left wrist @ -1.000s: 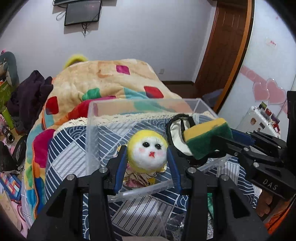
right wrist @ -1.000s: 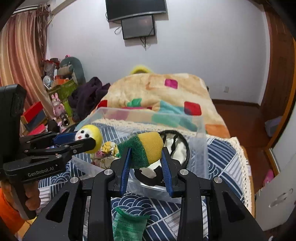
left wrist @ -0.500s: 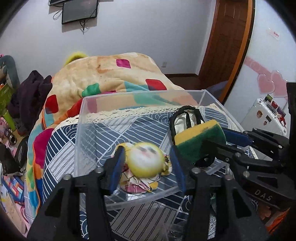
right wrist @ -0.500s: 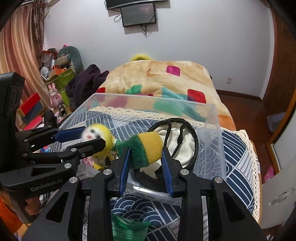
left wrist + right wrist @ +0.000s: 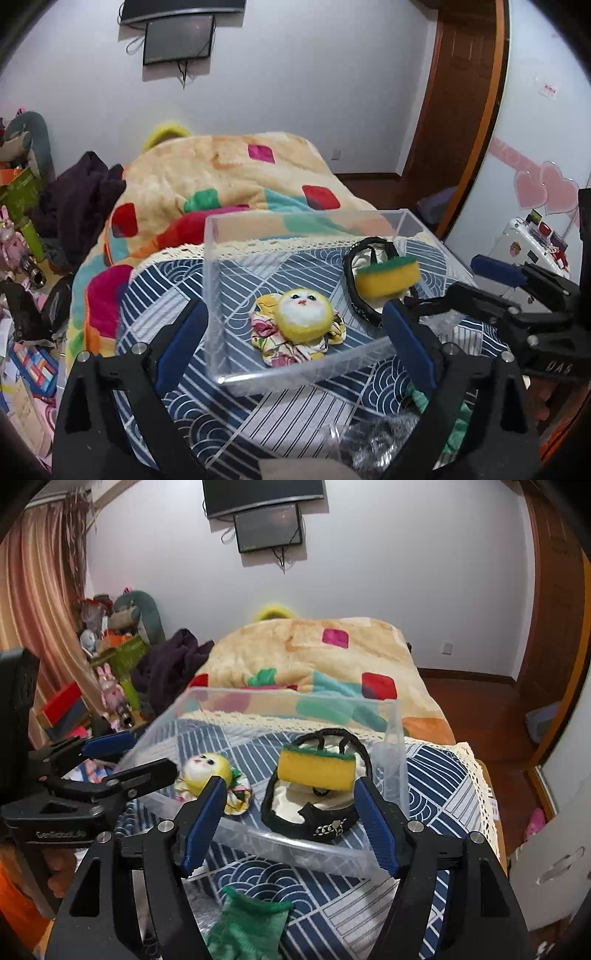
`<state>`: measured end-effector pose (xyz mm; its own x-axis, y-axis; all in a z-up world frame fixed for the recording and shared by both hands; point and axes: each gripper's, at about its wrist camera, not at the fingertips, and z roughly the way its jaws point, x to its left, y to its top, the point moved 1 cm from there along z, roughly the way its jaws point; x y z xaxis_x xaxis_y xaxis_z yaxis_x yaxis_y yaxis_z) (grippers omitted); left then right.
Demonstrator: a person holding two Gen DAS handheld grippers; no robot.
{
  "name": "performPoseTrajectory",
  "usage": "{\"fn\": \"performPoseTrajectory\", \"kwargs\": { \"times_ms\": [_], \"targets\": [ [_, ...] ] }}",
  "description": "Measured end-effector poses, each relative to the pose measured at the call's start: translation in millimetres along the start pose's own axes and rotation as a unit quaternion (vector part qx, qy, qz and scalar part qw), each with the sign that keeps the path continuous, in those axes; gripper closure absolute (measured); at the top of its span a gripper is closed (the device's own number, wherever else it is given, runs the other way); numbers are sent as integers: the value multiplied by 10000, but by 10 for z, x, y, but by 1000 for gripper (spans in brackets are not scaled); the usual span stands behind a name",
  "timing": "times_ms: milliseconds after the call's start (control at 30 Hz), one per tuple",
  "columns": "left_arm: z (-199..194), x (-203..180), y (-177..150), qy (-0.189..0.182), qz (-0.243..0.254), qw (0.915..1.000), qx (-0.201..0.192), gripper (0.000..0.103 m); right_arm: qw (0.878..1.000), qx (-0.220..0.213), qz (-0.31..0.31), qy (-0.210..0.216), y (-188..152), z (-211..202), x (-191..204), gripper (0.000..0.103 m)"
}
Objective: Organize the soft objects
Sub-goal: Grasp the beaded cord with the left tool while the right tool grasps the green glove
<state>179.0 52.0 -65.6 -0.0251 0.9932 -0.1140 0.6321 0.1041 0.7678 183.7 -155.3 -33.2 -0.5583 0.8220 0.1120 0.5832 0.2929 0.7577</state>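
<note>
A clear plastic bin (image 5: 218, 295) (image 5: 391, 760) stands on the blue patterned cloth. Inside it lie a yellow-and-white plush doll (image 5: 304, 319) (image 5: 207, 770) on a floral scrunchie, and a yellow-green sponge (image 5: 388, 278) (image 5: 316, 770) resting on a black-rimmed pouch (image 5: 360, 291) (image 5: 314, 812). My left gripper (image 5: 295, 343) (image 5: 122, 757) is open and empty, just in front of the bin. My right gripper (image 5: 290, 827) (image 5: 461, 284) is open and empty at the bin's near right side.
A green mesh cloth (image 5: 247, 923) lies on the blue cloth below my right gripper. Crinkled clear plastic (image 5: 376, 439) lies near the front. A colourful blanket (image 5: 229, 181) covers the bed behind. Clutter and dark clothes (image 5: 74, 199) sit at the left; a wooden door (image 5: 465, 92) is at the right.
Both grippers have opened and pulled back. The doll and the sponge, held a second ago, now lie in the bin.
</note>
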Motion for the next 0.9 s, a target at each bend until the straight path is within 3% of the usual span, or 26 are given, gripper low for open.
{"fn": "performPoseTrajectory", "kwargs": {
  "times_ms": [133,300,567,833,900],
  "targets": [
    [-191,12,-83,24,103,9999,-59,6,9998,-204,29,28,-35,-182,12,24],
    [-370,67,-295,35,152,9999,27,4,9995,-310,-21,56,-149,-325,64,24],
    [-432,284,-740,196,-56,9985,504,4,9999,-18,-154,22,-438,-288,181,24],
    [-529,422,-1185,575,-229,9959,658,4,9993,363,-52,35,-768,-210,206,24],
    [-498,441,-1270,521,-268,9954,759,10,9989,451,-14,99,-830,-182,209,24]
  ]
}}
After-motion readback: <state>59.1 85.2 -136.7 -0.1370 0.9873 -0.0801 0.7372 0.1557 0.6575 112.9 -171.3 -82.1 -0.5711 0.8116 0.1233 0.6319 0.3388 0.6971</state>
